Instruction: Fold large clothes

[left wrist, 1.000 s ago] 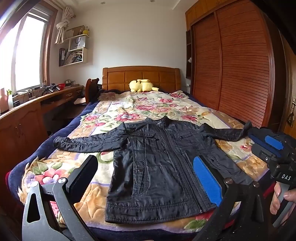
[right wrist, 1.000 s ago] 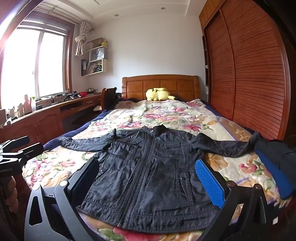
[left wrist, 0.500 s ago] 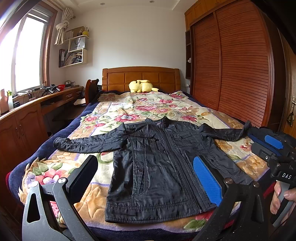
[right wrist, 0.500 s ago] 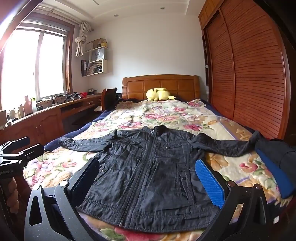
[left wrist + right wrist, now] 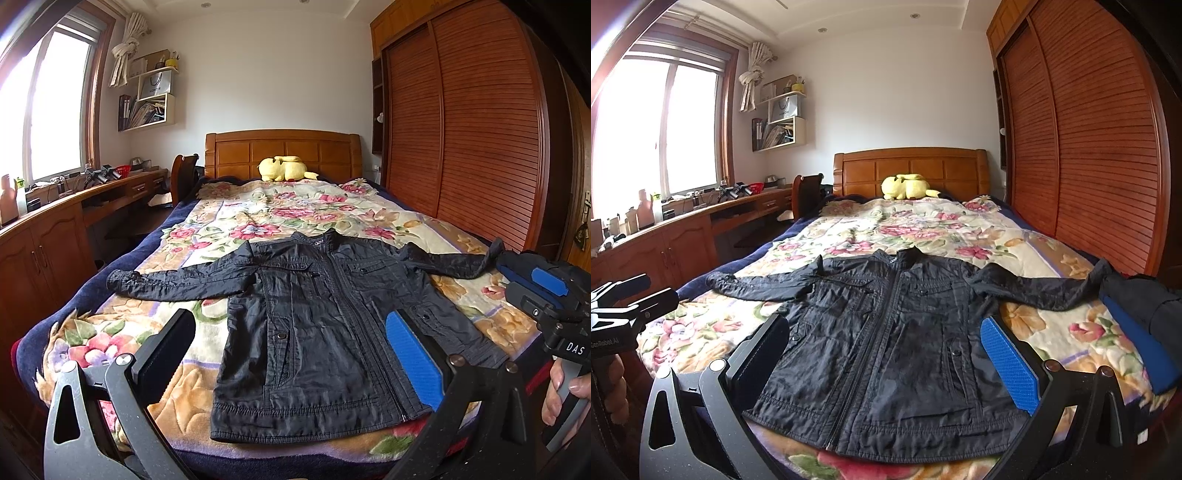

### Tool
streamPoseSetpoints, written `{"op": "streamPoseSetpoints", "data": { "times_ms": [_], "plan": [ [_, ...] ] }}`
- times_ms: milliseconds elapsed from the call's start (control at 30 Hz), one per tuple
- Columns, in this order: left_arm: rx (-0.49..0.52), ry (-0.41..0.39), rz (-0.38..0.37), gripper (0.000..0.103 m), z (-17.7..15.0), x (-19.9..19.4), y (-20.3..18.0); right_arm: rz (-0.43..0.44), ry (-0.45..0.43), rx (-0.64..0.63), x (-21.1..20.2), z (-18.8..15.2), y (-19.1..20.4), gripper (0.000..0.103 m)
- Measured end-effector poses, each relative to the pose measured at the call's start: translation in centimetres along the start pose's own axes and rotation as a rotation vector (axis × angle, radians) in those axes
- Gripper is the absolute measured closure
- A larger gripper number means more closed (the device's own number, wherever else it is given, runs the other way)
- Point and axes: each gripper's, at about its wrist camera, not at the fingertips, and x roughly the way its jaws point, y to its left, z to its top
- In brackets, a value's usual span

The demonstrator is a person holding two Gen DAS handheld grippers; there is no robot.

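Note:
A black zip-up jacket (image 5: pixel 325 325) lies face up and flat on the floral bedspread (image 5: pixel 258 218), both sleeves spread out to the sides, hem toward me. In the right wrist view the same jacket (image 5: pixel 886 343) fills the middle. My left gripper (image 5: pixel 291 336) hovers open over the hem at the foot of the bed, nothing between its fingers. Equally open and empty, my right gripper (image 5: pixel 886 339) hangs above the jacket's lower half. The right sleeve's cuff (image 5: pixel 495 247) reaches the bed's right edge, beside the other gripper's blue pads.
A yellow plush toy (image 5: pixel 284 169) rests by the wooden headboard (image 5: pixel 280 147). A long wooden desk (image 5: pixel 55 206) with clutter runs along the left wall under the window. Slatted wardrobe doors (image 5: pixel 472 140) line the right side. A hand (image 5: pixel 565 391) holds the right gripper's handle.
Hardly anything differs; both grippers stay open over the foot of the bed and the jacket lies as before.

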Motion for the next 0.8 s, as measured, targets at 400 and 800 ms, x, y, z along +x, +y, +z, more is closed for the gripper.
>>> {"op": "streamPoseSetpoints", "data": {
  "times_ms": [400,800],
  "plan": [
    [-0.001,0.0,-0.002,0.0,0.11,-0.01,0.03,0.001,-0.002,0.0,-0.11,0.01,0.03,0.0],
    [-0.001,-0.004,-0.002,0.0,-0.11,0.07,0.01,0.004,-0.009,-0.004,-0.34,0.13,0.13,0.0]
  ]
}}
